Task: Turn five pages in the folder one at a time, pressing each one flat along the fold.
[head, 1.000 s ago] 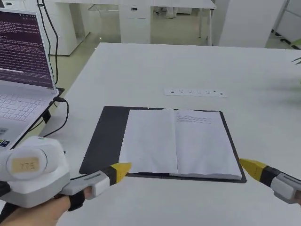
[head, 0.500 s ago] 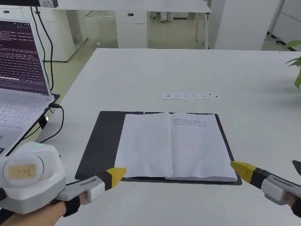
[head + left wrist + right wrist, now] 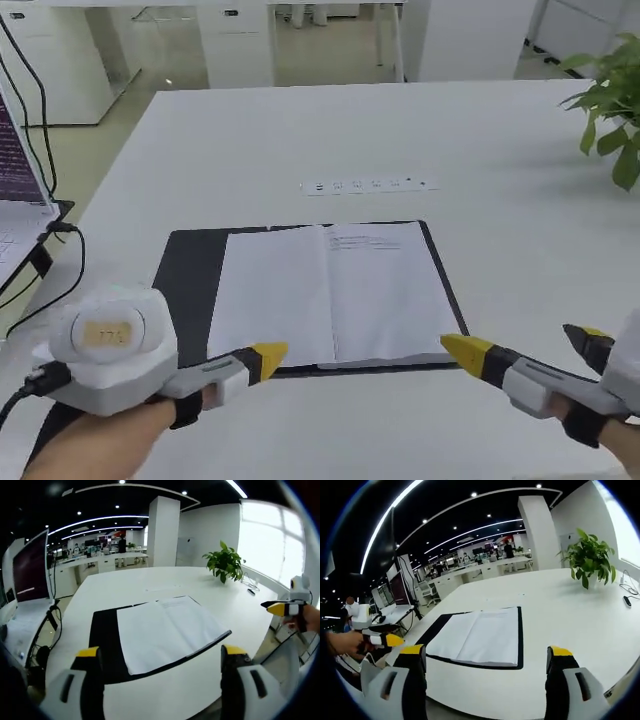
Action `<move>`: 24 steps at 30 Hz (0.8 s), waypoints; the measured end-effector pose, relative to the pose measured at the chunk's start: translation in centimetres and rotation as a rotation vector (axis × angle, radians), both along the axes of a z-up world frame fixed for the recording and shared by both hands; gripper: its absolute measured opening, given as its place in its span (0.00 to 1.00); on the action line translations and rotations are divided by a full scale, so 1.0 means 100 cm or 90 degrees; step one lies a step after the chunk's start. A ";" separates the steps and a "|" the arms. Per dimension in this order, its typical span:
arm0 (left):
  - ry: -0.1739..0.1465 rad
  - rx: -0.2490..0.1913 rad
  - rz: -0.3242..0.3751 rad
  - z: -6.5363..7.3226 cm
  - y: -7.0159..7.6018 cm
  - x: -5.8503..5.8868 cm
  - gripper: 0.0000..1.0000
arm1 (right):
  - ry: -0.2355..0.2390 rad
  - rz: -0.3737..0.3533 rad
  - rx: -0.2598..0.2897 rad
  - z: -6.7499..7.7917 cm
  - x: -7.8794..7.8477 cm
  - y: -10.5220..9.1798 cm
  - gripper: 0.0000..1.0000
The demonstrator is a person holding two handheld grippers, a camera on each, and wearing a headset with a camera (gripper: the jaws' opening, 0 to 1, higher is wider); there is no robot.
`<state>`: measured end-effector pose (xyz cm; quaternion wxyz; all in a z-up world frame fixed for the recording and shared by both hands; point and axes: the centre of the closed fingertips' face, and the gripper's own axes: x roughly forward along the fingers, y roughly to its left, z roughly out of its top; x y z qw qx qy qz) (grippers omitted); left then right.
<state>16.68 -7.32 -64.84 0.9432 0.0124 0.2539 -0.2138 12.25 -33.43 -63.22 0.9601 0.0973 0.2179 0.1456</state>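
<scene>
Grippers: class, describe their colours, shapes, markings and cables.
The left gripper and right gripper have grey jaws with yellow wedge tips. The left carries a rounded white housing with an amber display and a black cable. Black gloves are worn.

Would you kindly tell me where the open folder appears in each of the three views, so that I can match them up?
Head view: the folder lies in the centre, pages open.
Left gripper view: the folder lies in the centre, slightly low and turned askew.
Right gripper view: the folder lies just below the middle.
Shared landmark: the potted plant, to the upper right of the folder in every view.
</scene>
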 end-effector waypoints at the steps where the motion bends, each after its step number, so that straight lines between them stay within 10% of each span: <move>1: 0.001 0.000 -0.011 -0.003 -0.007 0.003 0.99 | 0.001 0.002 0.001 -0.001 -0.001 0.001 1.00; 13: 0.025 -0.005 -0.113 -0.043 -0.099 0.035 0.91 | -0.005 0.002 0.009 -0.002 0.000 0.004 1.00; 24: -0.001 -0.042 -0.130 -0.067 -0.165 0.063 0.81 | -0.007 -0.018 0.023 -0.003 0.002 -0.002 1.00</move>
